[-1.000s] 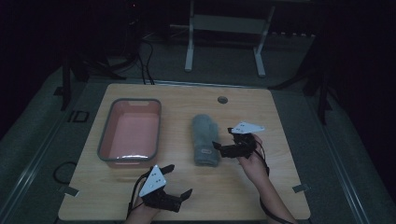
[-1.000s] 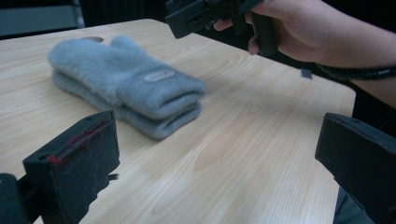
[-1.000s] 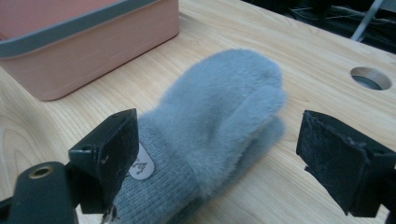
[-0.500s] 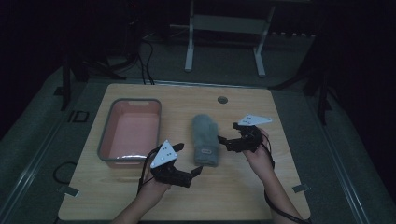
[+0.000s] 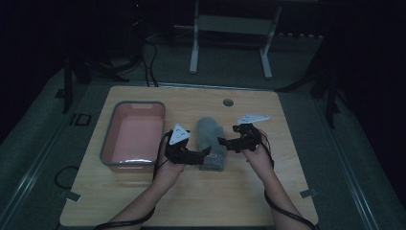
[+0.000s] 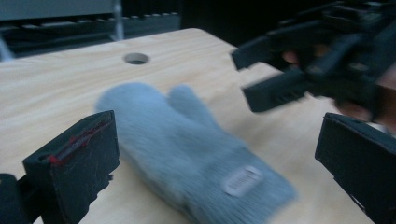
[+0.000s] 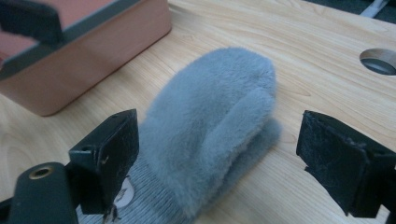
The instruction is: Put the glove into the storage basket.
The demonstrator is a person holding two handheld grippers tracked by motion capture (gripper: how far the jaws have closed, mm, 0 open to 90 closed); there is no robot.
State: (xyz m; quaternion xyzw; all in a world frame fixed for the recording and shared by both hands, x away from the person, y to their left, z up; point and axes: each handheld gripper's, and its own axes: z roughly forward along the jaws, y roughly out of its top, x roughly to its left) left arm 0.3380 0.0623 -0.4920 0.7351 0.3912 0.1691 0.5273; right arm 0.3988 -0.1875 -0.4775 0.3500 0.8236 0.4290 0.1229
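The pink tub (image 5: pixel 134 136) sits at nine o'clock on the counter (image 5: pixel 287 191). The left hand-held gripper (image 5: pixel 207 154) is wide open by the grey mitten (image 5: pixel 210 136) in the middle. At three o'clock, the right hand-held gripper (image 5: pixel 225 142) is wide open too, holding nothing.

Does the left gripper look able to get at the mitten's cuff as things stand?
Probably yes. The left gripper, jaws open, sits right at the knit cuff end of the grey mitten, with nothing between them; the right gripper faces it from the other side.

Grey mitten (image 6: pixel 196 151) lying flat on table (image 6: pixel 56 88), between the wide-apart jaws of left gripper (image 6: pixel 224 163); right gripper (image 6: pixel 261 74) beyond, jaws parted.
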